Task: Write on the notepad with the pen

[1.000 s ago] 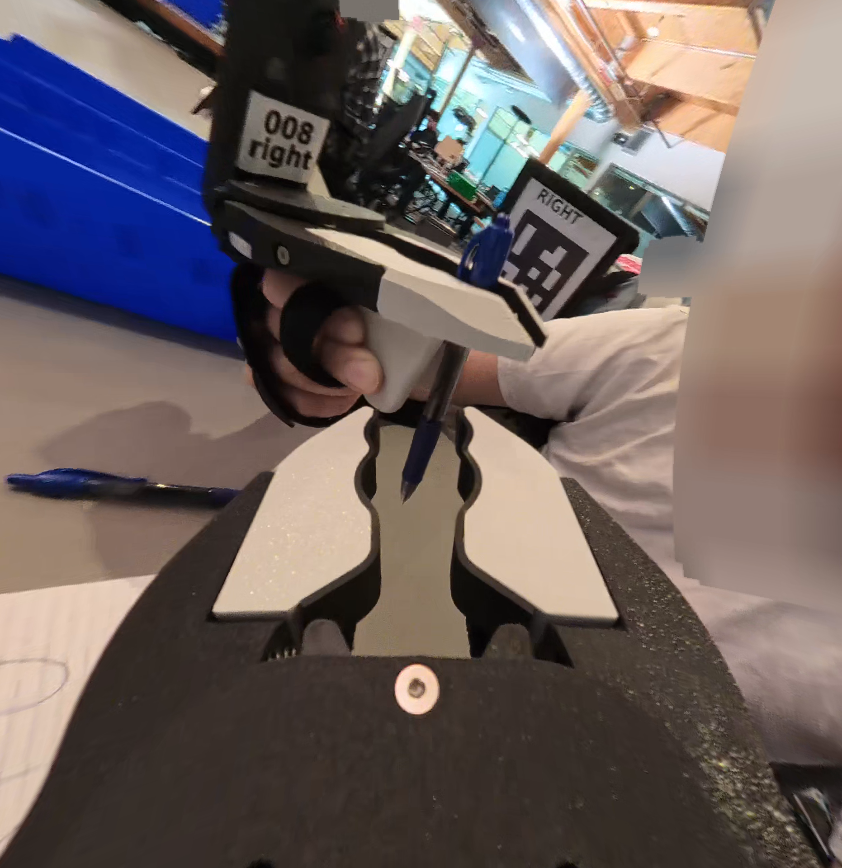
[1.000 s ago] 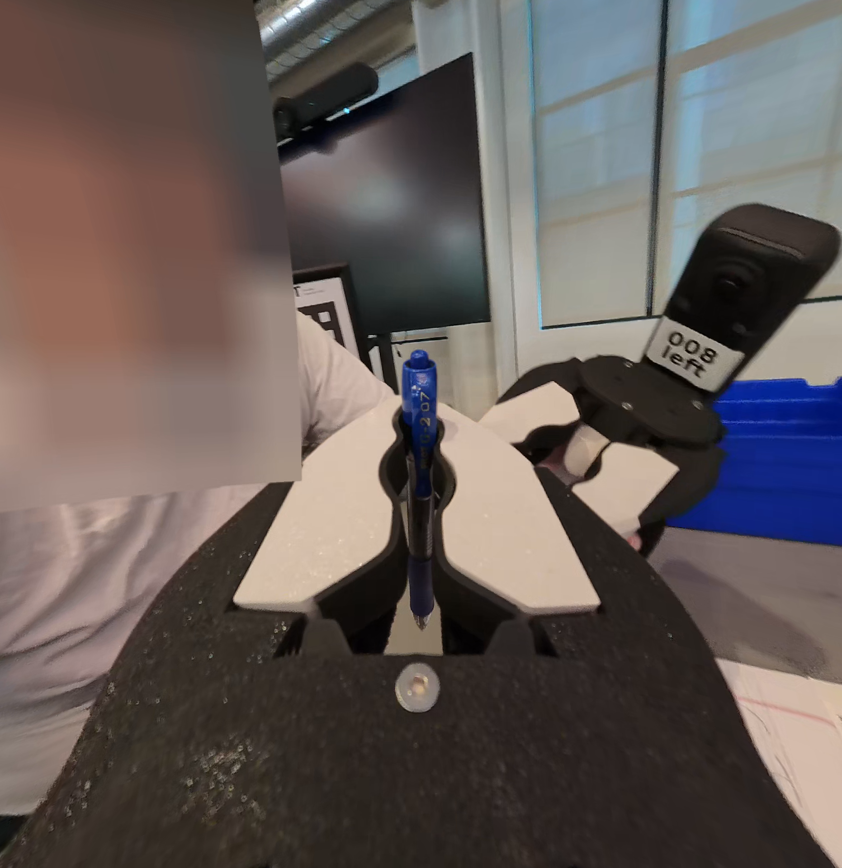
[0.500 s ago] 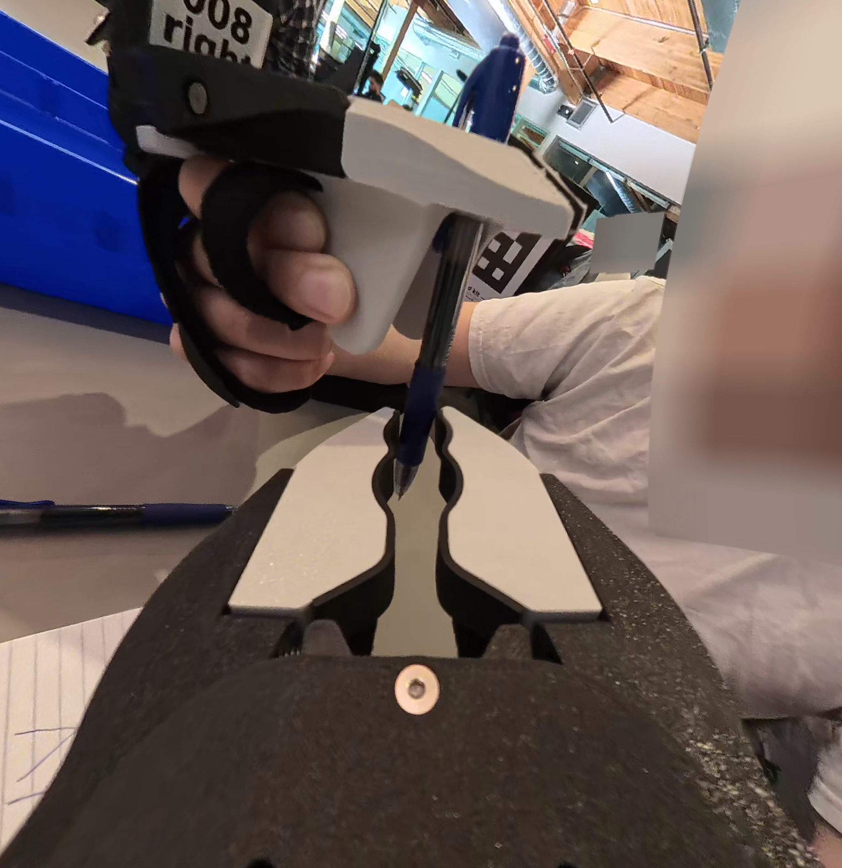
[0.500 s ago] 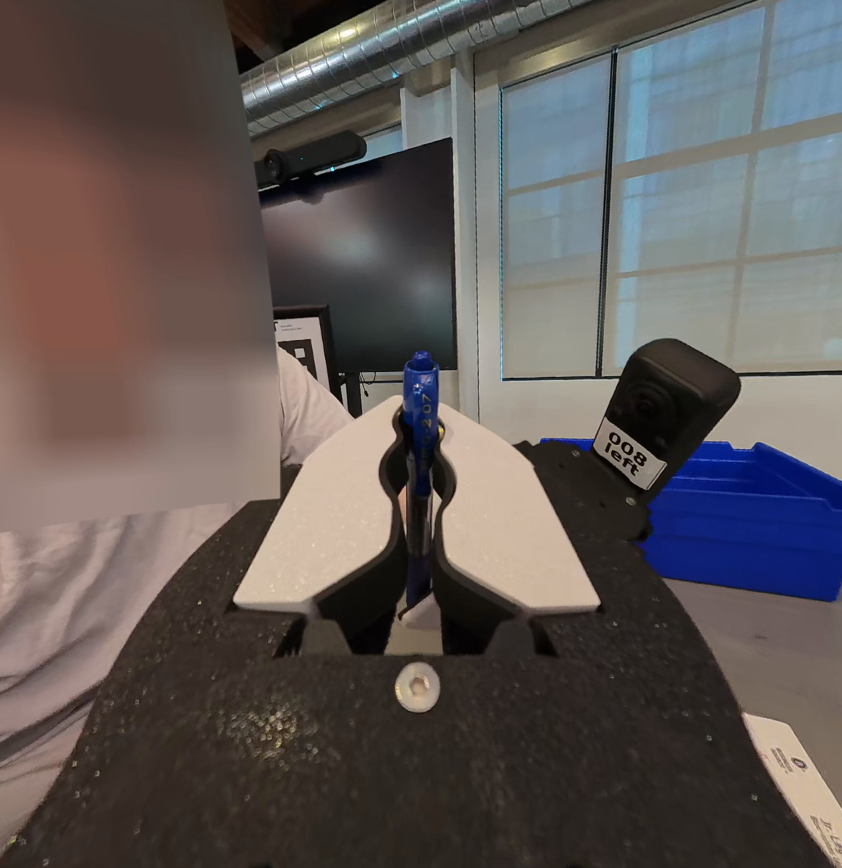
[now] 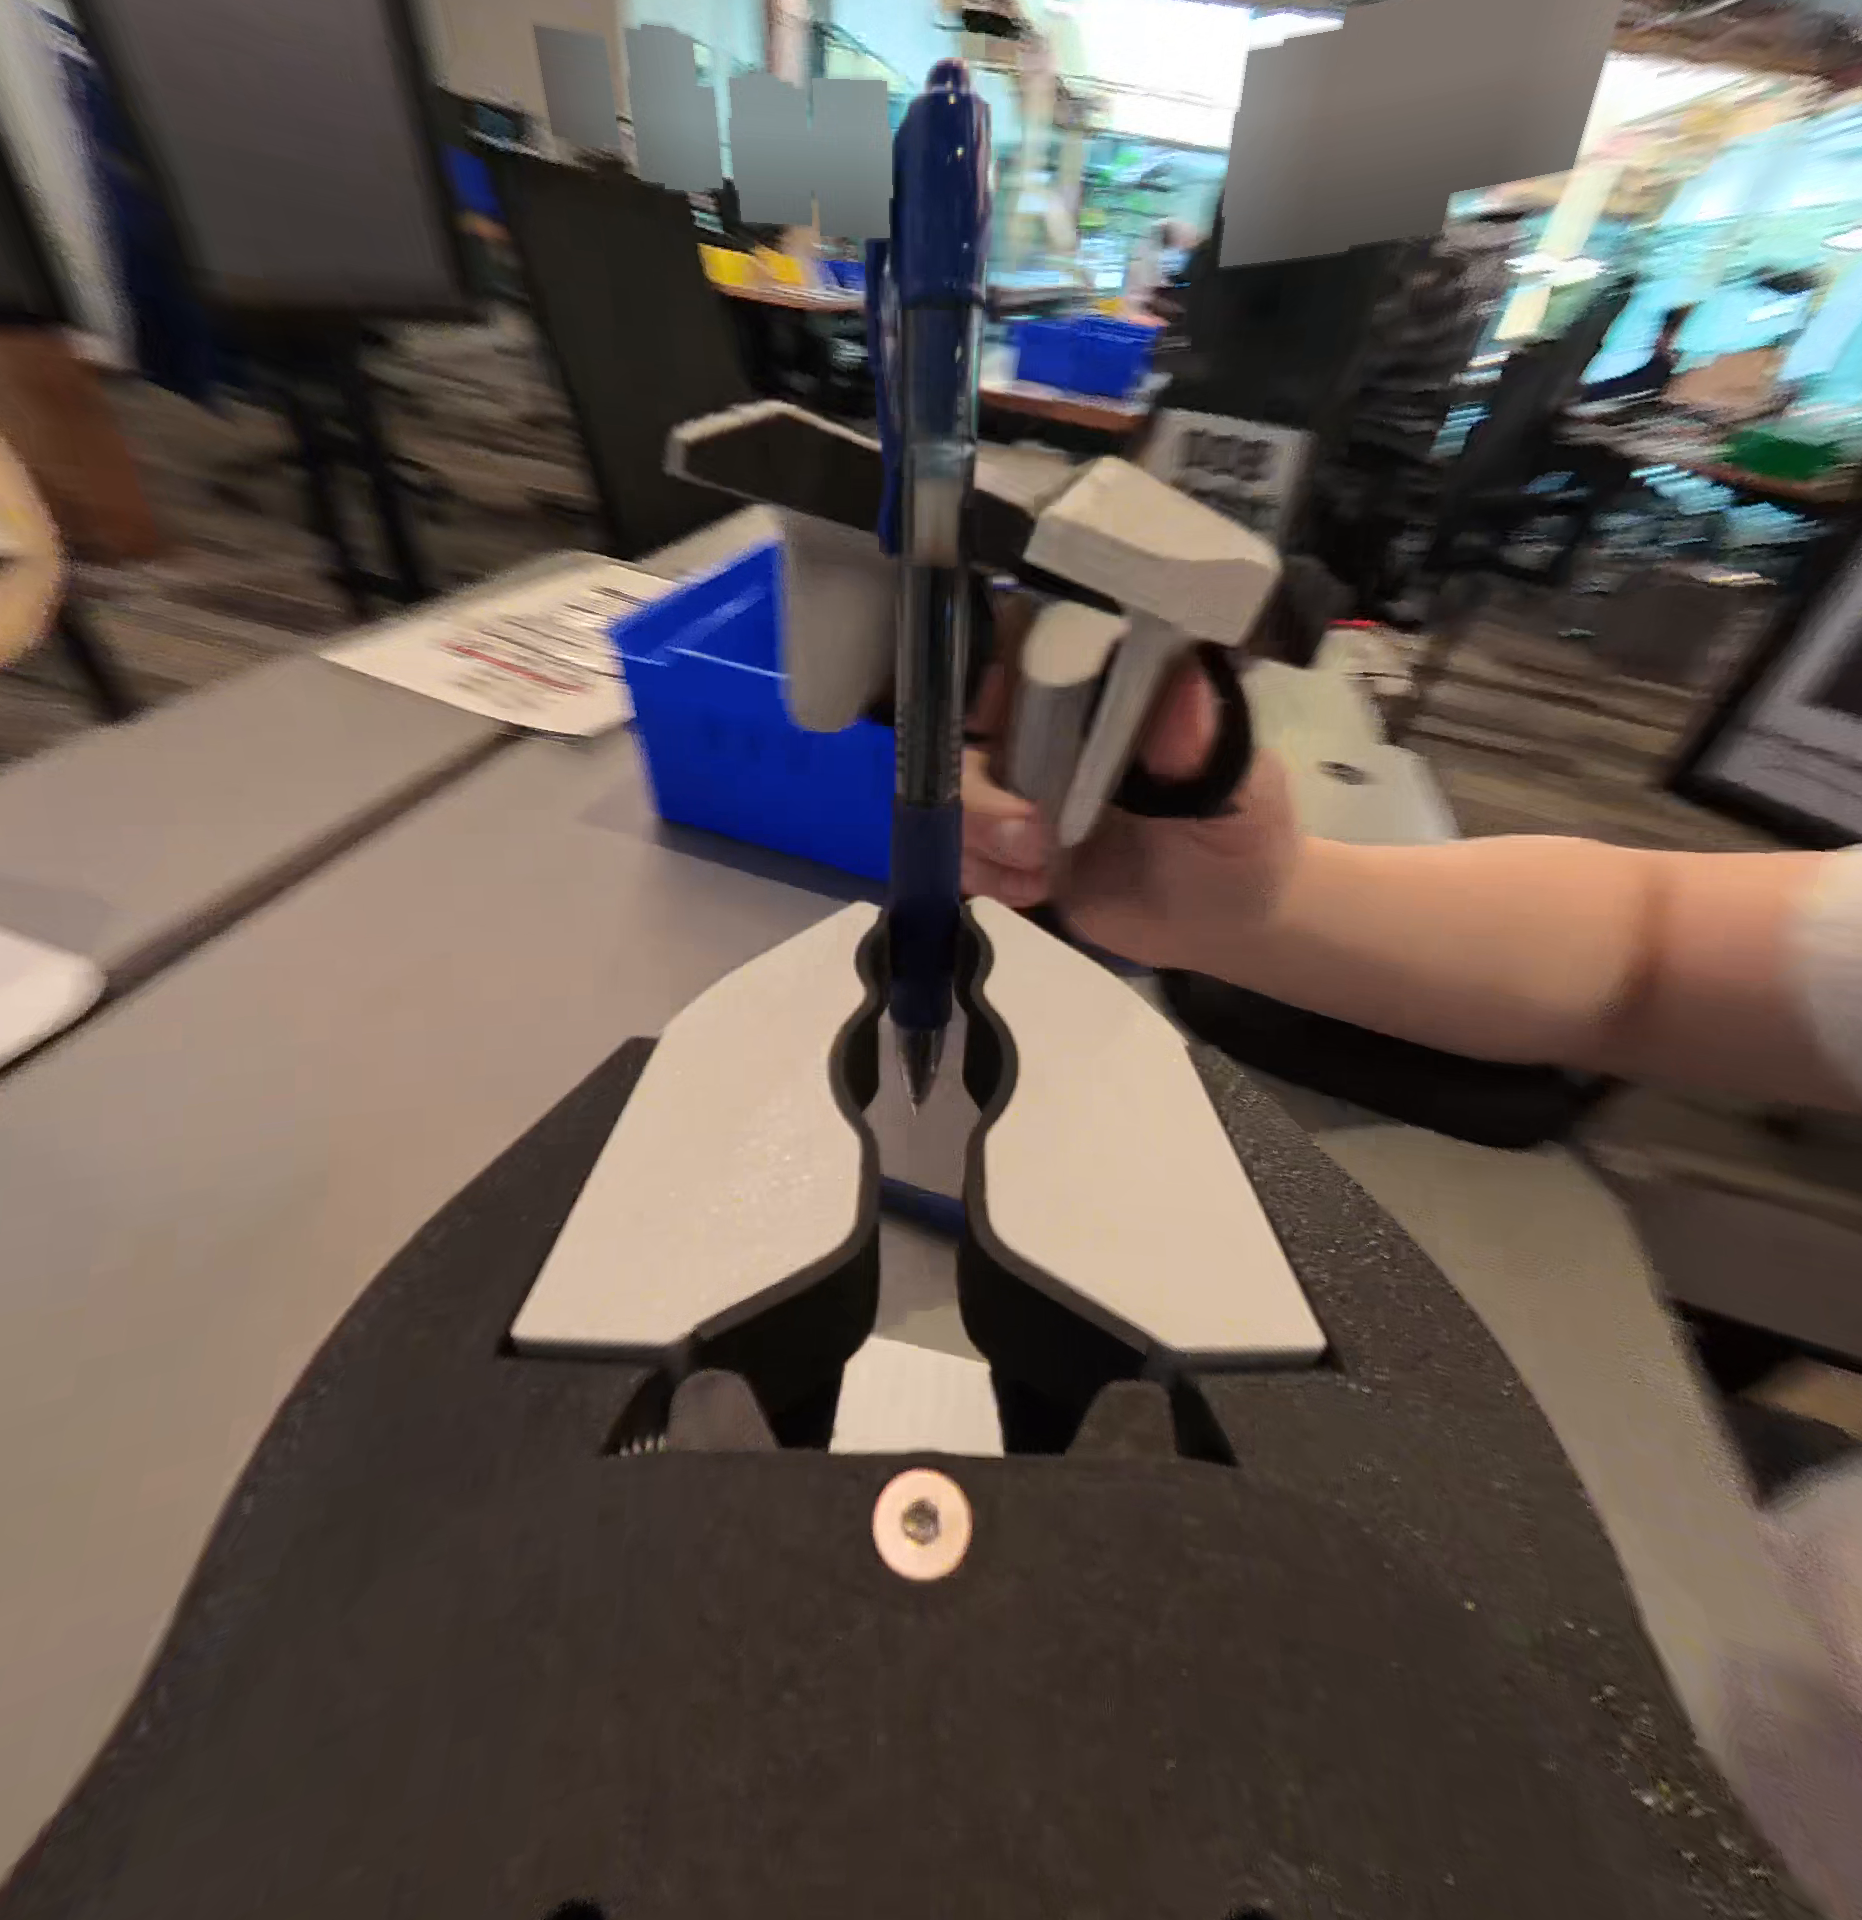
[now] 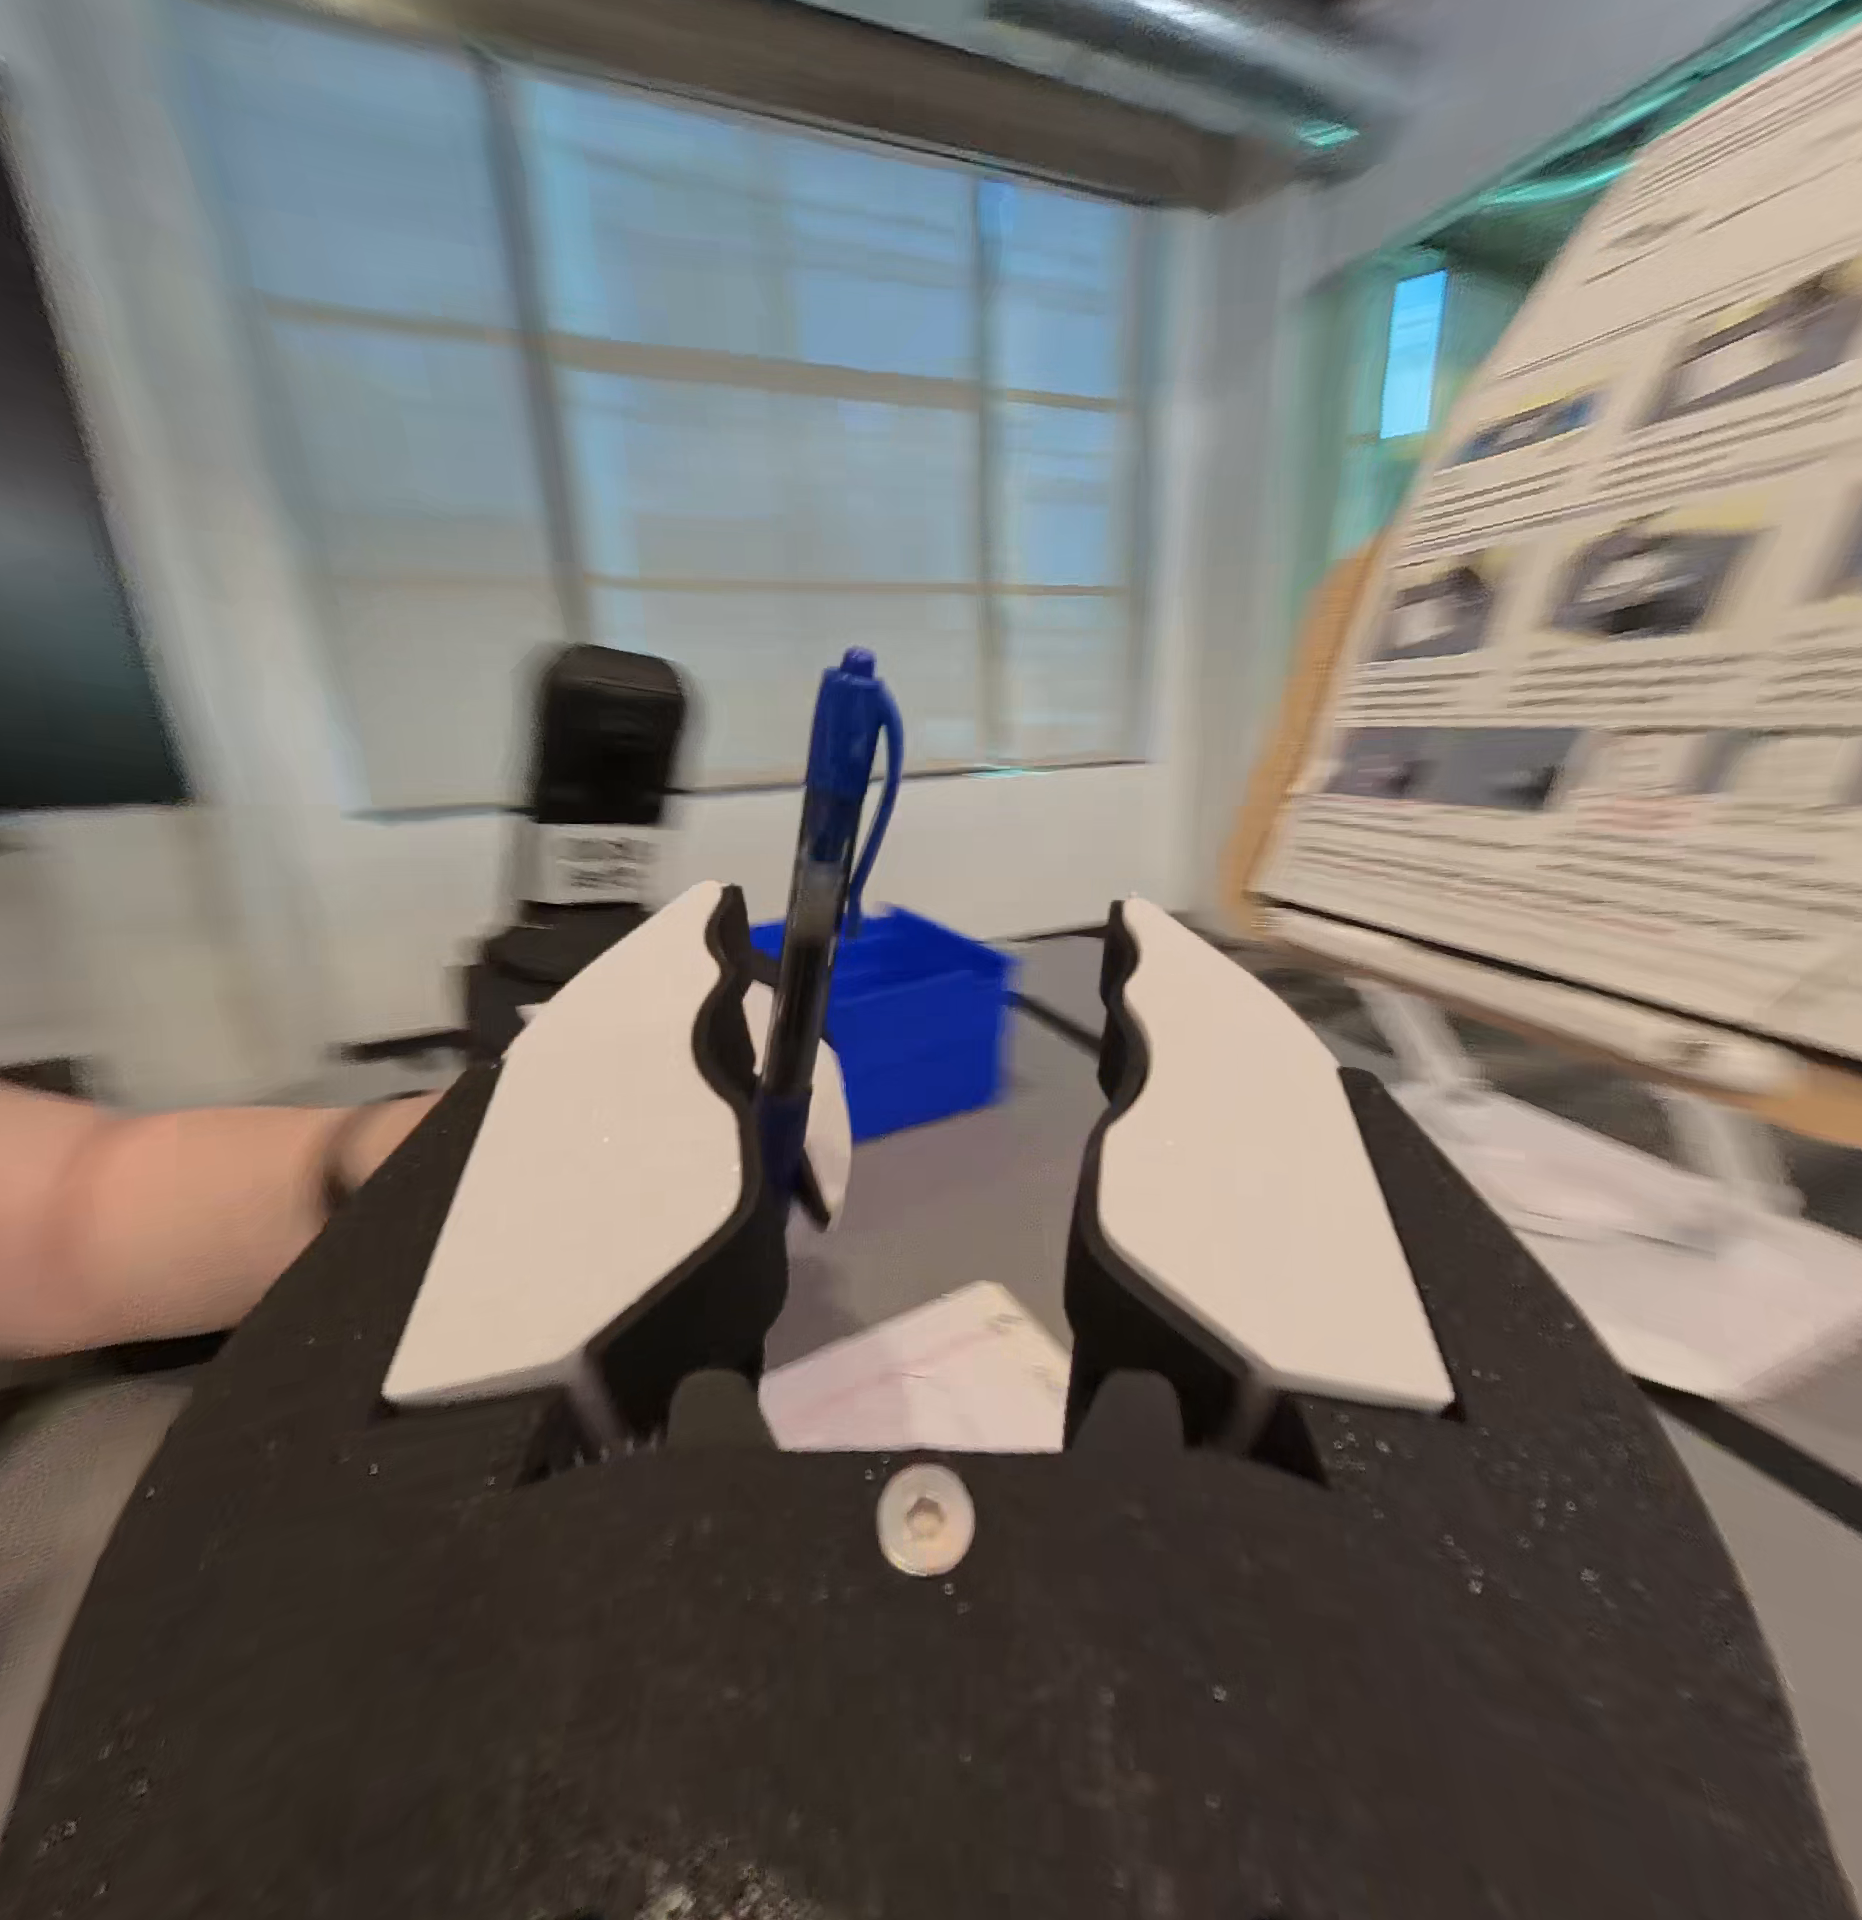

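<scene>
Your left hand-held gripper (image 5: 914, 1023) is closed narrowly on the pen (image 5: 932, 582), gripping the dark blue sleeve just above the tip. The pen stands nearly upright: its long axis runs vertically, tip pointing down toward the grey surface (image 5: 387, 1039), clicker end up. Your right hand-held gripper (image 6: 922, 1029) is spread wide and holds nothing; the pen's barrel sits just beside its left finger (image 6: 594, 1143), and contact cannot be told through the blur. In the left wrist view, that right hand-held gripper sits behind the pen's middle, with your hand (image 5: 1145, 862) beneath it.

The notepad (image 6: 916, 1382) shows only as a pale corner low between the open fingers in the right wrist view, lying on the surface below the pen. A blue bin (image 5: 740, 727) stands farther back.

The pen looks to be passing to your left side. The tip already faces the paper, so the coming move is likely straight down, keeping the pen upright.
</scene>
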